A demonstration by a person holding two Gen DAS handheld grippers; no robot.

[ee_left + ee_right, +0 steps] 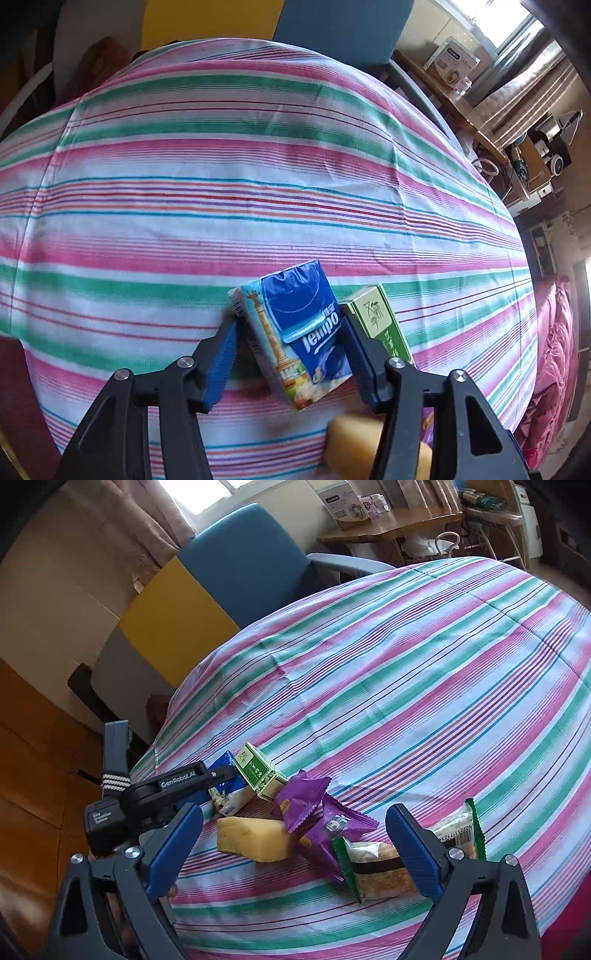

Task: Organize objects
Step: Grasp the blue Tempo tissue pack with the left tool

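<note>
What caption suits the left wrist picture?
Left gripper clamps a blue Tempo tissue pack beside a green box on a striped tablecloth.

black grippers (290,343), ribbed blue pads (415,849)

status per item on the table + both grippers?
left gripper: shut on Tempo tissue pack
Tempo tissue pack: tilted, held
green tissue pack: lying beside the Tempo pack
yellow sponge: lying free
purple snack packets: sealed, overlapping
green-edged cracker pack: sealed, lying flat
right gripper: open
</note>
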